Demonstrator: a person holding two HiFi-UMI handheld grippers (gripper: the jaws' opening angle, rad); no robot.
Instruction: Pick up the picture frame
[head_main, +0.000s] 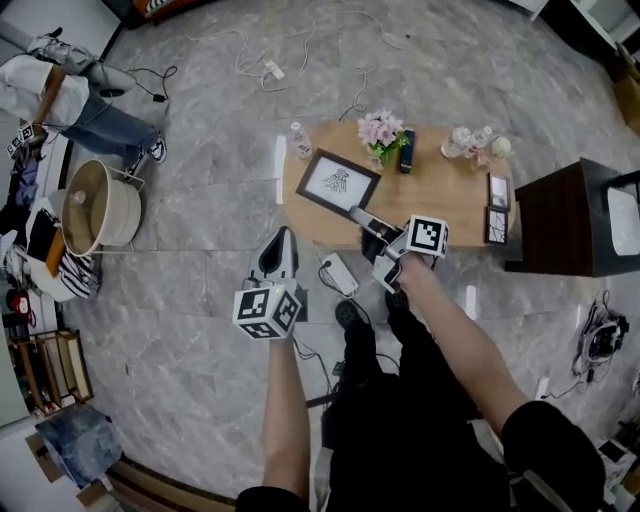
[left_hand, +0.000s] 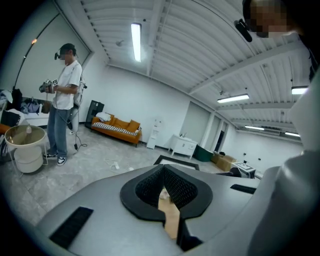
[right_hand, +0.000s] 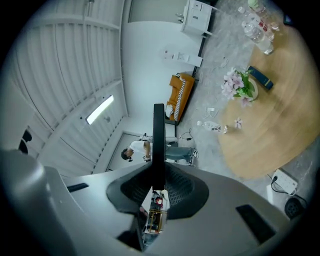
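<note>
Right gripper (head_main: 365, 218) pinching the frame (head_main: 338, 181) by its lower right corner. The frame is tilted and up off the worktop (head_main: 445, 195), over its left end, just above picture centre in the head view. In the right gripper view it shows edge-on, a dark bar clamped between the jaws. Left gripper (head_main: 281, 245) sits lower left of the frame, over the floor, jaws pressed together, nothing in them. Flowers (head_main: 381, 130) stand on the worktop beyond the frame. Second person (head_main: 70, 95) at upper left.
</note>
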